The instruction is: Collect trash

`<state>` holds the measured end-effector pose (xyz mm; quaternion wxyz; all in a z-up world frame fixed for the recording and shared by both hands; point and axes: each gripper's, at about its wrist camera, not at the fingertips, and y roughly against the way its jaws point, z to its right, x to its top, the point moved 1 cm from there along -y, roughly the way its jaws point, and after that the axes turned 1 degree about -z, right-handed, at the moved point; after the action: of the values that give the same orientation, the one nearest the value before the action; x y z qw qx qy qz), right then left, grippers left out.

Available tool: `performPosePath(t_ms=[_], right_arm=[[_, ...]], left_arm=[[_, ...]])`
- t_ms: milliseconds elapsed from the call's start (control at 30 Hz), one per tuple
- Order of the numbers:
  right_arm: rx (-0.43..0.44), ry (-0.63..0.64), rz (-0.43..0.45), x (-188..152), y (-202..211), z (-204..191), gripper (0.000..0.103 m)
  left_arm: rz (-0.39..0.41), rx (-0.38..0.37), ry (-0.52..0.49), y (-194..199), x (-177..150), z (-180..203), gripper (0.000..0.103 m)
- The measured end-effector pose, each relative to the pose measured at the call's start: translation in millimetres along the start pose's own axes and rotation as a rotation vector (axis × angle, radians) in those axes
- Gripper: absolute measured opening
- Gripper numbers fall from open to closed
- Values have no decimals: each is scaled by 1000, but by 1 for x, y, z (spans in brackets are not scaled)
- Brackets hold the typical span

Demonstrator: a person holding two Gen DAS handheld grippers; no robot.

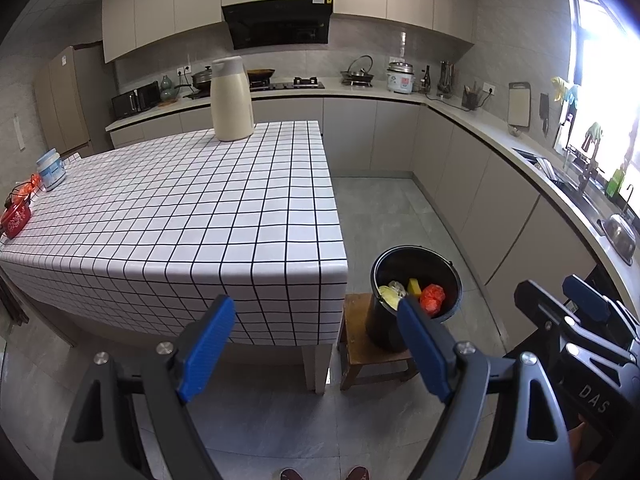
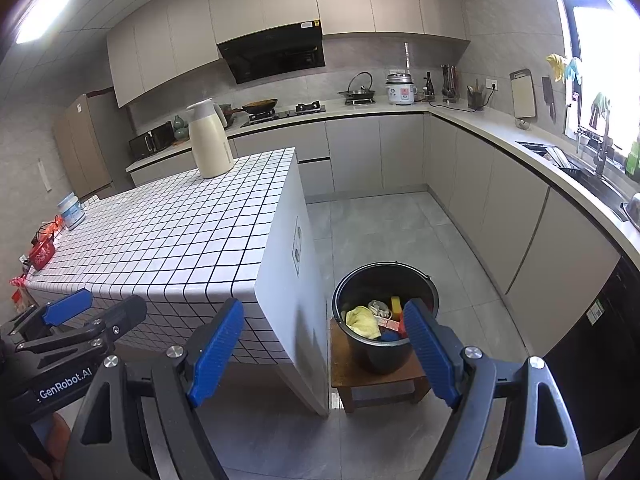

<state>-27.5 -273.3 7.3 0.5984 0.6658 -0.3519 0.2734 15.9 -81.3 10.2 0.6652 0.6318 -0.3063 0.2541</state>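
Observation:
A black bucket (image 1: 380,330) (image 2: 376,356) stands on a low wooden stool (image 1: 360,346) (image 2: 374,380) beside the table's near right corner. Inside lie a yellow crumpled wad (image 1: 389,295) (image 2: 362,320), a yellow block (image 1: 415,286) (image 2: 396,303) and a red-orange wad (image 1: 433,298). My left gripper (image 1: 316,304) (image 2: 100,305) hangs open in front of the table's edge with nothing between its fingers. My right gripper (image 2: 324,306) (image 1: 560,292) is open too, short of the bucket and above floor level, its right fingertip overlapping the bucket's rim in its own view.
The table under a white grid cloth (image 1: 180,220) (image 2: 160,240) carries a cream thermos jug (image 1: 231,100) (image 2: 209,144), a white-blue tub (image 1: 51,170) (image 2: 71,211) and a red box (image 1: 15,220) (image 2: 42,255). Kitchen counters run along the back and right. A person's shoes (image 1: 320,474) show below.

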Motion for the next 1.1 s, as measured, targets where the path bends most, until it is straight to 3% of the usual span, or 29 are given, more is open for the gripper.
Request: performPosePath(t_ms=[867, 1100], right_arm=[[4, -12, -1, -2, 1, -1, 84], [0, -21, -5, -2, -1, -1, 84]], left_arm=[[-18, -12, -9, -6, 1, 1, 85], [-13, -60, -23, -10, 0, 4, 85]])
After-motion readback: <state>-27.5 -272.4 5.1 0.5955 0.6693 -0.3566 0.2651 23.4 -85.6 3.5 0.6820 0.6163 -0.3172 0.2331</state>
